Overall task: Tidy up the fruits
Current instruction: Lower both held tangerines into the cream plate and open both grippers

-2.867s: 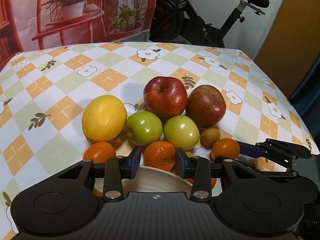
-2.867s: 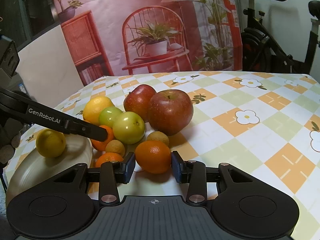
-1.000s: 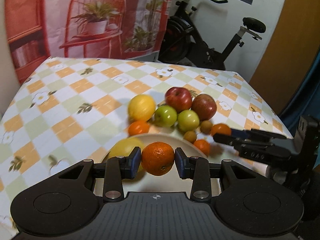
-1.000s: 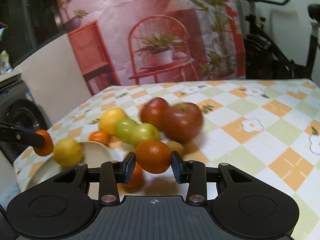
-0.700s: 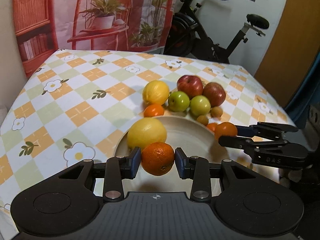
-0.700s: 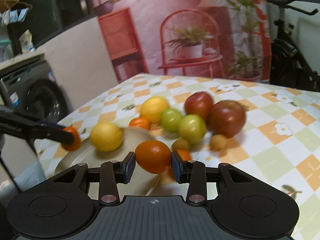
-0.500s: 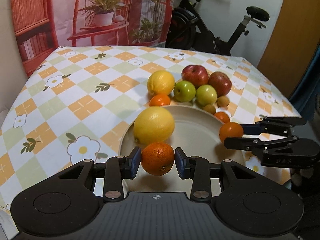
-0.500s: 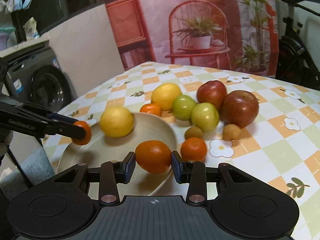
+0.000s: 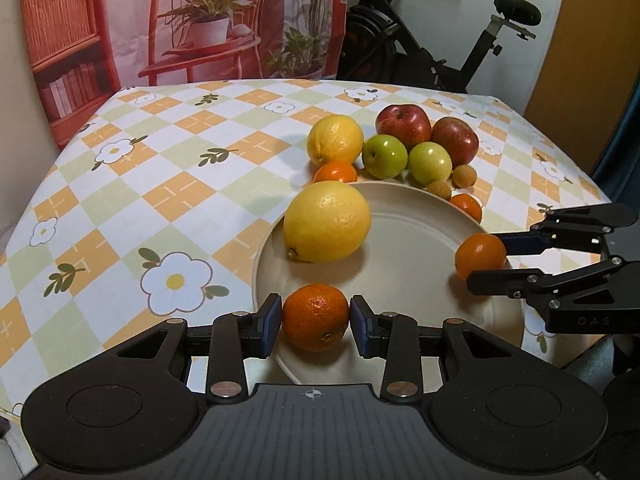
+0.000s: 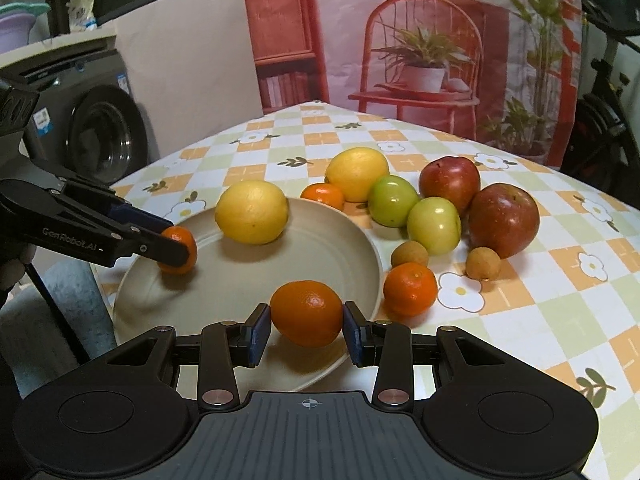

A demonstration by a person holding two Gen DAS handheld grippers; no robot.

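Note:
A beige plate [image 9: 412, 240] [image 10: 240, 280] lies near the table's front edge with one lemon [image 9: 327, 222] [image 10: 251, 212] on it. My left gripper [image 9: 316, 320] is shut on a mandarin [image 9: 316, 317] over the plate's near-left rim; the same mandarin [image 10: 179, 249] shows in the right wrist view. My right gripper [image 10: 305, 328] is shut on another mandarin [image 10: 307, 313] [image 9: 481, 255] over the plate's right side. Behind the plate lie a second lemon [image 9: 335, 140], two green apples [image 9: 385, 156], two red apples [image 9: 404, 123], two small brown fruits [image 9: 464, 176] and two loose mandarins [image 9: 335, 173].
The table wears a checked cloth [image 9: 168, 184] with flowers. An exercise bike [image 9: 432, 52] stands behind it, a printed backdrop [image 9: 180, 20] at the back left. A washing machine [image 10: 104, 128] stands off the table's left side in the right wrist view.
Both grippers have carried their mandarins from the fruit pile to above the plate. The left one sank toward the near rim; the right one swung left over the plate's right side.

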